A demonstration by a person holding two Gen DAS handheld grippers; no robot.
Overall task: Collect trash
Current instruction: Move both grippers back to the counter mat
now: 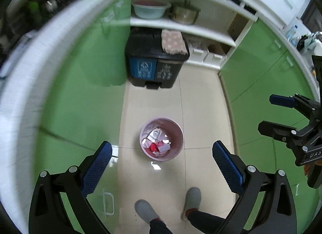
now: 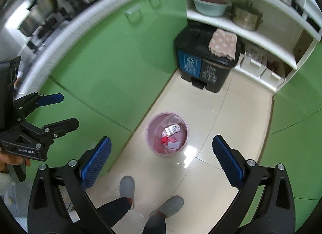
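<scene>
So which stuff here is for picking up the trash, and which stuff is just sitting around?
For the job:
- pink wastebasket with paper scraps in it
- black two-part bin
- left gripper and right gripper, jaws open, empty

Just sitting around:
- pink cloth on the bin lid
- basin and metal pot on the shelf

Readable markings on a gripper and a bin

The left gripper [image 2: 60,111] is showing "GenRobot.AI" in white on its black body; the right gripper [image 1: 269,113] is showing only "UAS". The black 2-compartment bin [image 2: 207,63] is carrying a white recycling sign on its blue panel, its print staying illegible.
</scene>
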